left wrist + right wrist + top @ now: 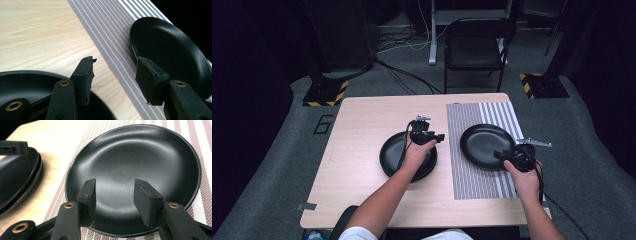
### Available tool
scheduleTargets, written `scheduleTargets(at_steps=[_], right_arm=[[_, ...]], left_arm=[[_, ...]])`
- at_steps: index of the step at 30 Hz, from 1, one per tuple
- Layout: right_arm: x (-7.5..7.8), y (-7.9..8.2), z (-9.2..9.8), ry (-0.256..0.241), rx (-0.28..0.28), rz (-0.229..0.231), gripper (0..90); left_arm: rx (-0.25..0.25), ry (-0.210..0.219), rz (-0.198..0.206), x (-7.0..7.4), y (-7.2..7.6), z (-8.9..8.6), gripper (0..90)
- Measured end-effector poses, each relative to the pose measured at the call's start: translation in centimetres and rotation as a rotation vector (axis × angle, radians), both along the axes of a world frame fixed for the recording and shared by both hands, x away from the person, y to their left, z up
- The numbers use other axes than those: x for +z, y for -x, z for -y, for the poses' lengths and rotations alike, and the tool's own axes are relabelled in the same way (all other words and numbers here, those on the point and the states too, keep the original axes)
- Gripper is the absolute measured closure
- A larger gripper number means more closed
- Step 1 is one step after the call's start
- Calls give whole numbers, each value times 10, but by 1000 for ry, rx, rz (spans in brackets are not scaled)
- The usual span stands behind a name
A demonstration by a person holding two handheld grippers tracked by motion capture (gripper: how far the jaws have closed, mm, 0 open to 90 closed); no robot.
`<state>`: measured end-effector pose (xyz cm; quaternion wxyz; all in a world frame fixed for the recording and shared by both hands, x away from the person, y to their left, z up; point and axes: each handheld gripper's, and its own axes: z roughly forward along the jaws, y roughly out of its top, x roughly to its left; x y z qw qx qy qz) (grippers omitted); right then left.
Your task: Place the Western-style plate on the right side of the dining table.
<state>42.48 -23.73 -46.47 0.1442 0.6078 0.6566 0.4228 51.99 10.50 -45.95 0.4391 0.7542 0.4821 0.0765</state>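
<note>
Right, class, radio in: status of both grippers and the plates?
Left gripper open, over the plate stack. Right gripper open, at the mat plate's near rim. Nothing in the way.

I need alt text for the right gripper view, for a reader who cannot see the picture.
The right gripper, jaws open, hovers over the near rim of an empty black plate lying on a striped placemat. At the left, stacked black plates sit on the wooden table.
</note>
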Motion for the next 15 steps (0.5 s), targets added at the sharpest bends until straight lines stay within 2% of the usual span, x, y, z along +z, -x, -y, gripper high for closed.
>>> scheduleTargets(at_steps=[3,7,10,12,15], right_arm=[[3,1,-6,-8,26,1,523],[7,2,-15,-3,49,10,521],[9,4,-20,10,87,11,518],[12,7,-21,8,112,23,516],[16,12,-25,13,152,47,510]], left_arm=[[-4,-7,11,1,5,-8,478],[-9,-26,37,4,13,-21,478],[-5,-34,51,7,17,-33,477],[-1,-44,57,7,20,-43,477],[13,-34,50,6,24,-55,476]])
